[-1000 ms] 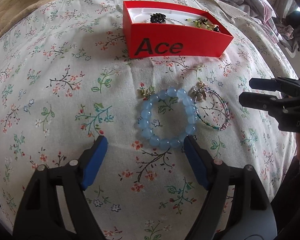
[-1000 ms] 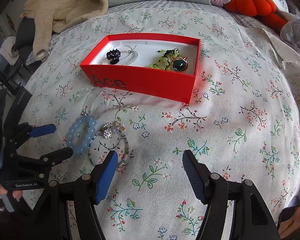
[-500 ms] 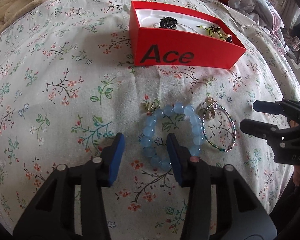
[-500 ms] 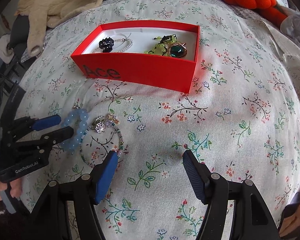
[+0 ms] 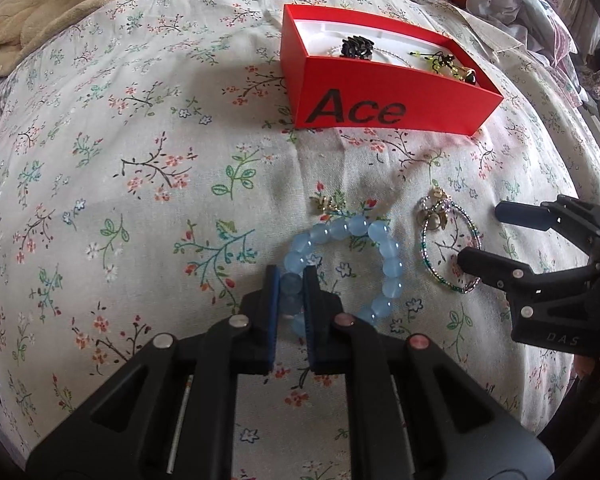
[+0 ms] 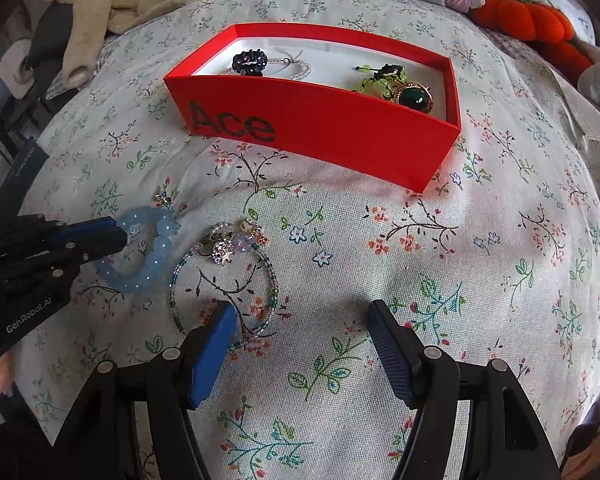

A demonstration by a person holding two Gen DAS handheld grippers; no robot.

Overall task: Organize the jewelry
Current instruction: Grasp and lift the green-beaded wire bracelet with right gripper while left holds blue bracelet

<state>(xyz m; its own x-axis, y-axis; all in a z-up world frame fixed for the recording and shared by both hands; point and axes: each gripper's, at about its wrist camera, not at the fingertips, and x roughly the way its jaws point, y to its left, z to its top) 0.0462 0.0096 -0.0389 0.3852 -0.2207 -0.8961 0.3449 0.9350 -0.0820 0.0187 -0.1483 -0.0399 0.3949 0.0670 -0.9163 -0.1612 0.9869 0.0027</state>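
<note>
We take the red box (image 5: pixel 384 92) marked "Ace" as our landmark on the floral bedspread (image 5: pixel 140 200). In front of it lies the blue bead bracelet (image 5: pixel 380 236), and our left gripper (image 5: pixel 290 284) is clenched on the beads of its near-left arc. Just to the right of that bracelet, also in front of the box, rests the thin beaded bangle (image 6: pixel 236 264) with its cluster of charms toward the box. Our right gripper (image 6: pixel 300 320) stands wide apart, released, its left finger (image 6: pixel 216 336) over the bangle's near edge. Inside the box we see a dark flower piece (image 6: pixel 250 62), a green beaded piece (image 6: pixel 376 78) and a green-stone brooch (image 6: pixel 414 98).
</note>
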